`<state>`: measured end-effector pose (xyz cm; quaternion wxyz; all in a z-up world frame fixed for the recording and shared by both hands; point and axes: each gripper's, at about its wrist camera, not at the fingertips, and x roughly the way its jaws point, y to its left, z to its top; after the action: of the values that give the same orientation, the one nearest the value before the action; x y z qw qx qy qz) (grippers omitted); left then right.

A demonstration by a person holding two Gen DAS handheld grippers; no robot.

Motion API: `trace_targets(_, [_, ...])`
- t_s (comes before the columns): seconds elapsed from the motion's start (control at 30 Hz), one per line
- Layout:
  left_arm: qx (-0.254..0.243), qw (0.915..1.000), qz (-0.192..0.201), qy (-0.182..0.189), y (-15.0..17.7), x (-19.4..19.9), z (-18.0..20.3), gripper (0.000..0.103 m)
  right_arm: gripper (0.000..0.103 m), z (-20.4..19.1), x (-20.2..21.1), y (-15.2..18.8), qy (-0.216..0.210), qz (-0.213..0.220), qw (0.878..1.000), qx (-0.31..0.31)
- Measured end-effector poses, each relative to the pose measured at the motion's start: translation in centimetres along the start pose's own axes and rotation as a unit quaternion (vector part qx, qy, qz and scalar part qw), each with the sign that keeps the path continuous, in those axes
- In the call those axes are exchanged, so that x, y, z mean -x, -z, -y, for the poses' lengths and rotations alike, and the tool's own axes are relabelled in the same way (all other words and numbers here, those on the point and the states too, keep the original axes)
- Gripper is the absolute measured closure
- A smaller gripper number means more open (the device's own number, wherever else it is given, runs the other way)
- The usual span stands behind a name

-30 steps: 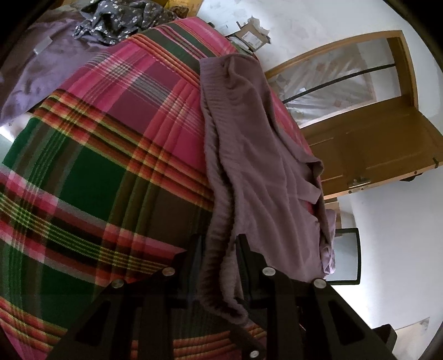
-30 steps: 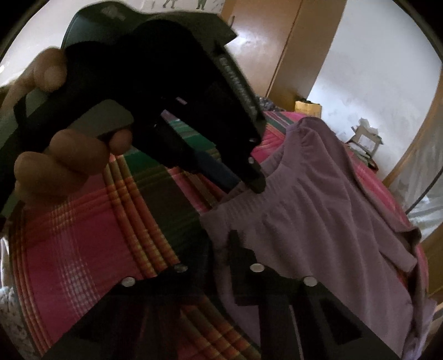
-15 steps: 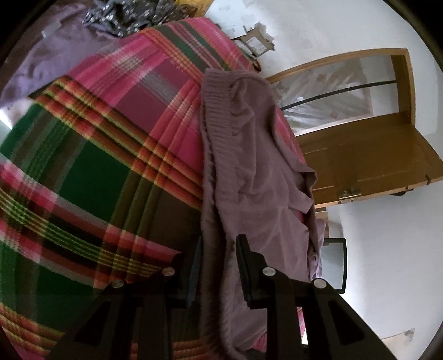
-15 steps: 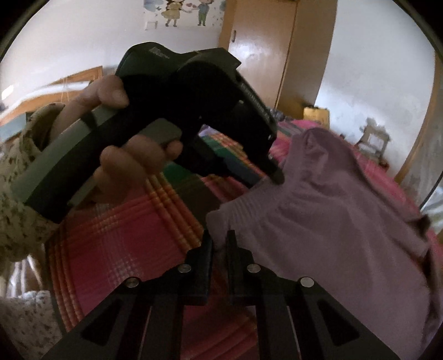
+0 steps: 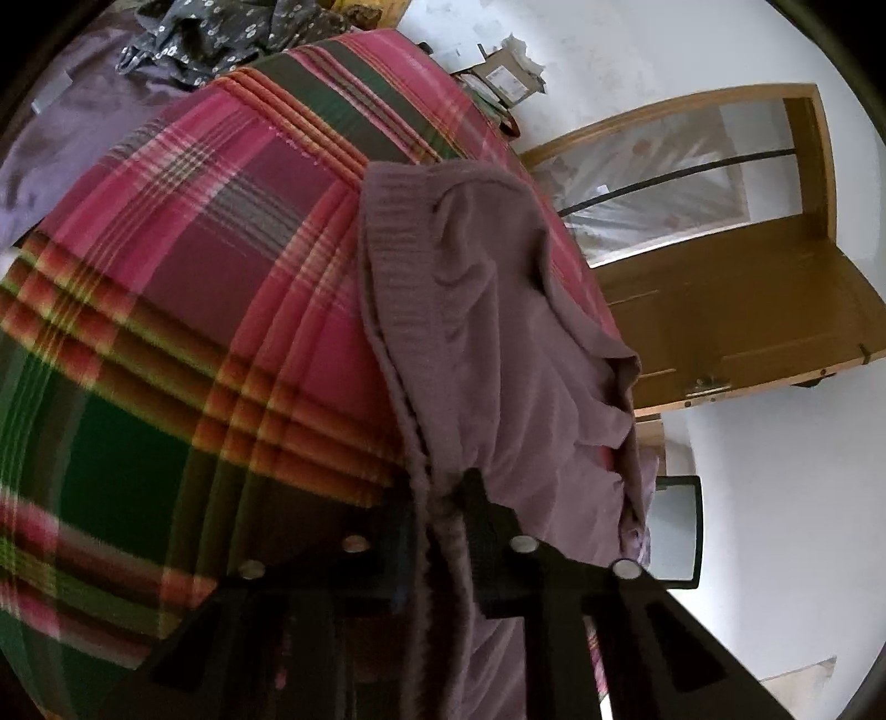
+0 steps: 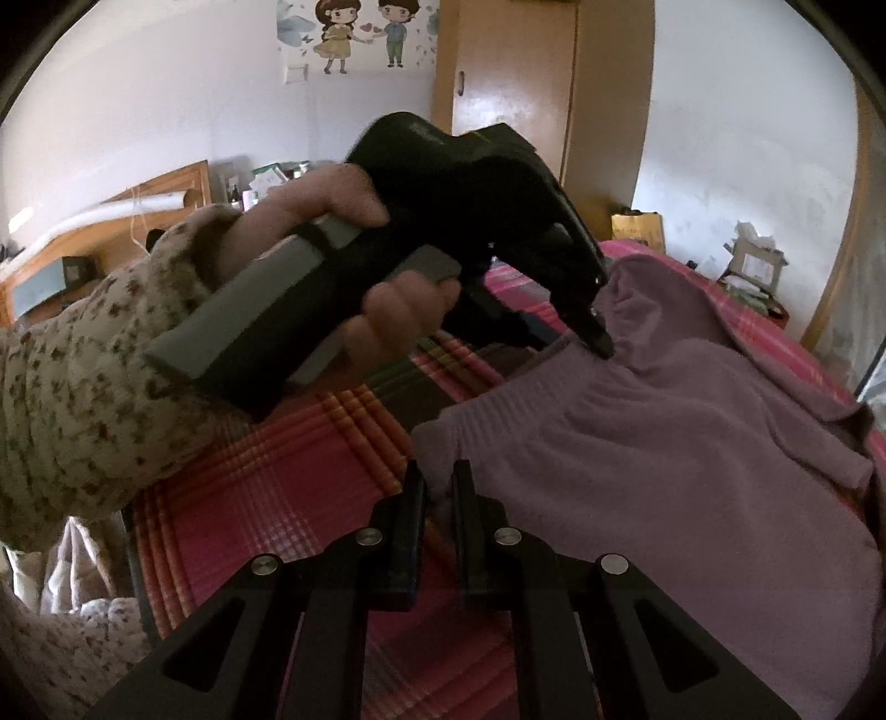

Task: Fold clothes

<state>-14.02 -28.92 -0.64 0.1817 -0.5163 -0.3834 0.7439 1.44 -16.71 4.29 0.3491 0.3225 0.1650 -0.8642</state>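
Two tongs on the mauve knit garment [image 5: 498, 343], which lies on my bed's plaid blanket [image 5: 183, 288]: left tongs [image 5: 443, 498] closing on its ribbed hem, right tongs [image 6: 437, 487] clamped on a hem corner. White walls, wooden door [image 5: 736, 310], wardrobe [image 6: 548, 83], cartoon poster [image 6: 360, 33].

The plaid blanket [image 5: 166, 343] blurs toward the left edge. The mauve garment [image 5: 498, 354] runs off the bottom edge, its hem covering the black fingers' [image 5: 482, 531] inner faces.
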Motion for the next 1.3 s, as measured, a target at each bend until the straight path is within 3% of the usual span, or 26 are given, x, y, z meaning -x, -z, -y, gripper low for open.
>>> trace_targets(0.3, [-0.006,0.9990,0.038,0.020,0.1,1.6,-0.4,0.095,0.093,-1.8,1.0,0.8,0.007,0.006,1.000,0.004])
trace_targets(1.07, [-0.008,0.9974,0.069,-0.021,-1.2,6.9,-4.2,0.095,0.093,-7.0,-2.6,-3.3,-0.049,0.005,0.998,0.045])
trace_targets(1.3, [0.005,0.9978,0.061,-0.025,-1.5,7.0,-5.3,0.094,0.093,-7.4,-4.2,-3.4,-0.059,-0.011,0.997,0.040])
